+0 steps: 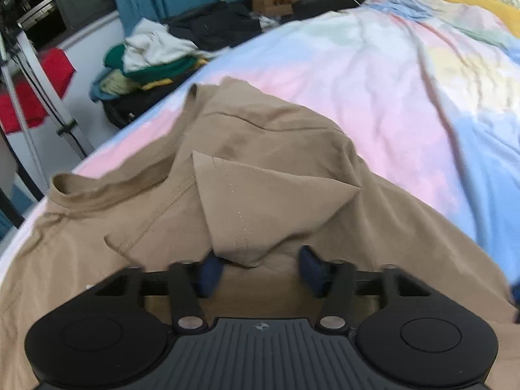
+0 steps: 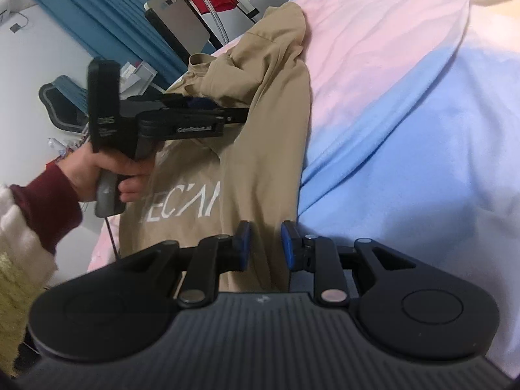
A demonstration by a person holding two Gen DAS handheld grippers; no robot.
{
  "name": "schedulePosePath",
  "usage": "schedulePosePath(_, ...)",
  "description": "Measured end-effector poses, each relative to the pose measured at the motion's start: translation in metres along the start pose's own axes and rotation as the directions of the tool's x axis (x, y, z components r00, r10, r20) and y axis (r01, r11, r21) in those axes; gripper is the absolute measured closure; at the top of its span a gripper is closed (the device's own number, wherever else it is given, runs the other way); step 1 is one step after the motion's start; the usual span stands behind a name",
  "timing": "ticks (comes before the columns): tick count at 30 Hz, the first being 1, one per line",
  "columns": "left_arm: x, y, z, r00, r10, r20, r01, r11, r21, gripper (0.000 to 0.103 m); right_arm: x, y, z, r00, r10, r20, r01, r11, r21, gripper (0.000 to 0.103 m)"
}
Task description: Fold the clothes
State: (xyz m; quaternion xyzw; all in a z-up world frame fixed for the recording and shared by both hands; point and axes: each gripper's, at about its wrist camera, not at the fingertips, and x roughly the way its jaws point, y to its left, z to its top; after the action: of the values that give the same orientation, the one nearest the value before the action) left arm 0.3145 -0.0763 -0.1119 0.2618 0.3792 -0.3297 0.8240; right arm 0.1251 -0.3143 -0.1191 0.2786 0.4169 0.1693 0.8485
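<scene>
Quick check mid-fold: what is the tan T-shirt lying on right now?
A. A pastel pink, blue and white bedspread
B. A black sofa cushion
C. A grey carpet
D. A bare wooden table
A: in both wrist views the tan T-shirt is spread on the pastel bedspread, whose pink, blue and white patches run on beyond the shirt across the bed.

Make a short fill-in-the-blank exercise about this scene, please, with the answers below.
1. The shirt on the bed is ____ in colour.
2. The bedsheet shows pastel pink, white and ____ patches.
3. White ____ are printed on the shirt.
4. Beside the bed lies a ____ of other clothes.

Answers: tan; blue; letters; pile
</scene>
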Motion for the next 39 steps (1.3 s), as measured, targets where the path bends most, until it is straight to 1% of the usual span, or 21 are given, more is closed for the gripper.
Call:
schedulePosePath(1,-0.004,0.001,-0.001,1.0,-0.019,-0.004,0.019,1.0,-0.008,0.085,0.001,-0.001,0.0,1.0,-0.001,0.001,0.001,1.0,0.0,0.078)
schedulePosePath(2,-0.009,0.002,-0.002,0.999,-0.039,-0.008,0.039,0.999,-0.017,0.093,0.001,-0.001,0.0,1.0,-0.003,0.002,0.003,1.0,0.0,0.078)
schedulePosePath(7,-0.051,0.0,-0.013,0.993,-0.113,0.038,0.116,0.99,-0.084,0.094,0.0,0.002,-0.001,1.0,-0.021,0.007,0.021,1.0,-0.018,0.078)
schedulePosePath(11,-0.086,-0.009,-0.038,0.986,-0.151,0.075,0.16,0.978,-0.136,0.094,-0.003,0.006,-0.001,0.999,-0.041,0.01,0.041,0.998,-0.04,0.078)
schedulePosePath(14,-0.091,-0.015,-0.068,0.98,-0.193,0.055,0.2,0.956,-0.216,0.094,-0.005,0.009,-0.001,0.999,-0.052,0.012,0.053,0.997,-0.049,0.078)
schedulePosePath(16,-0.088,-0.022,-0.087,0.975,-0.223,0.007,0.219,0.948,-0.23,0.094,-0.005,0.011,-0.003,0.998,-0.058,0.012,0.058,0.997,-0.05,0.078)
schedulePosePath(18,-0.088,-0.025,-0.102,0.974,-0.226,0.001,0.22,0.947,-0.233,0.094,-0.006,0.012,-0.004,0.998,-0.059,0.013,0.06,0.997,-0.054,0.078)
schedulePosePath(21,-0.095,-0.005,-0.105,0.973,-0.223,0.063,0.231,0.91,-0.344,0.09,-0.007,0.014,-0.005,0.998,-0.063,0.015,0.064,0.996,-0.057,0.078)
schedulePosePath(23,-0.099,0.014,-0.097,0.978,-0.171,0.115,0.204,0.886,-0.416,0.077,-0.007,0.013,-0.004,0.998,-0.064,0.018,0.065,0.997,-0.051,0.078)
schedulePosePath(24,-0.1,0.024,-0.092,0.98,-0.141,0.141,0.19,0.869,-0.456,0.072,-0.006,0.013,-0.003,0.998,-0.063,0.019,0.064,0.997,-0.045,0.078)
schedulePosePath(26,-0.098,0.046,-0.08,0.98,-0.07,0.188,0.163,0.824,-0.543,0.044,-0.004,0.011,-0.002,0.998,-0.059,0.017,0.06,0.998,-0.031,0.078)
schedulePosePath(27,-0.094,0.058,-0.074,0.978,-0.027,0.205,0.146,0.792,-0.593,0.035,-0.004,0.01,-0.002,0.998,-0.059,0.016,0.059,0.998,-0.025,0.078)
schedulePosePath(28,-0.088,0.071,-0.067,0.977,0.023,0.213,0.124,0.749,-0.65,0.024,-0.003,0.009,-0.002,0.998,-0.058,0.016,0.058,0.998,-0.019,0.078)
schedulePosePath(32,-0.053,0.106,-0.048,0.978,0.12,0.169,0.067,0.586,-0.808,0.024,0.002,0.005,0.001,0.999,-0.051,0.014,0.051,0.999,-0.006,0.078)
schedulePosePath(33,-0.042,0.109,-0.044,0.984,0.116,0.138,0.05,0.559,-0.828,0.026,0.003,0.003,0.001,0.999,-0.048,0.013,0.048,0.999,-0.003,0.078)
schedulePosePath(34,-0.032,0.109,-0.039,0.989,0.09,0.118,0.049,0.55,-0.833,0.033,0.005,0.001,0.002,0.999,-0.045,0.012,0.045,0.999,0.001,0.078)
schedulePosePath(35,-0.024,0.107,-0.033,0.993,0.053,0.103,0.057,0.556,-0.829,0.042,0.006,0.0,0.003,0.999,-0.041,0.011,0.041,0.999,0.006,0.078)
schedulePosePath(36,-0.016,0.102,-0.026,0.997,0.023,0.076,0.049,0.582,-0.811,0.046,0.007,-0.002,0.004,0.999,-0.038,0.01,0.038,0.999,0.015,0.078)
schedulePosePath(37,-0.01,0.093,-0.017,1.0,0.01,0.029,0.016,0.642,-0.766,0.057,0.008,-0.004,0.005,0.999,-0.035,0.009,0.035,0.999,0.024,0.078)
schedulePosePath(38,-0.006,0.081,-0.007,1.0,0.018,-0.023,-0.029,0.718,-0.695,0.07,0.008,-0.004,0.005,0.999,-0.033,0.009,0.033,0.999,0.029,0.078)
schedulePosePath(39,-0.005,0.072,0.001,0.998,0.026,-0.056,-0.055,0.777,-0.627,0.079,0.008,-0.004,0.005,0.999,-0.031,0.01,0.031,0.999,0.031,0.078)
